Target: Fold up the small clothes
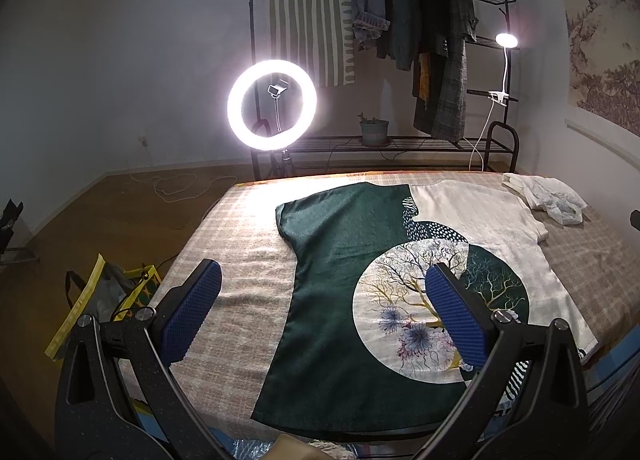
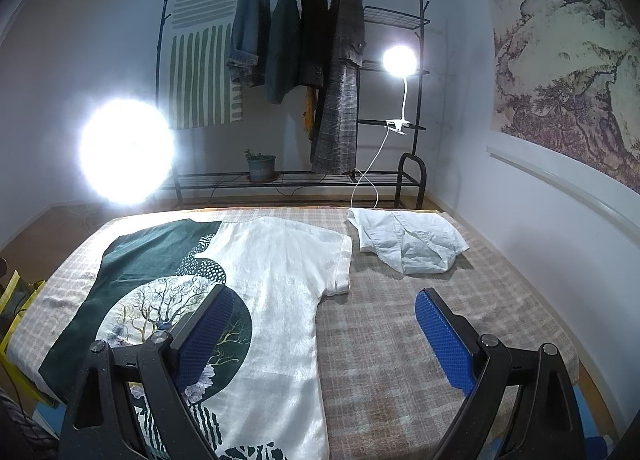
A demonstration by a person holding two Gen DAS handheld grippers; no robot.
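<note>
- Checked blanket: bare stretch right of the shirt.
- Green-and-white t-shirt flat on blanket, hem near front edge.
- White garment crumpled at far right, just beside the sleeve.
- Left gripper above shirt, jaws wide, empty.
- Right gripper over shirt's right side, wide, empty.

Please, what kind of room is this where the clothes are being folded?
Probably a bedroom arranged for filming. A bed with a checked cover holds the spread-out shirt; a metal clothes rack with hanging jackets stands behind it, and a lit ring light on a stand faces the bed.
</note>
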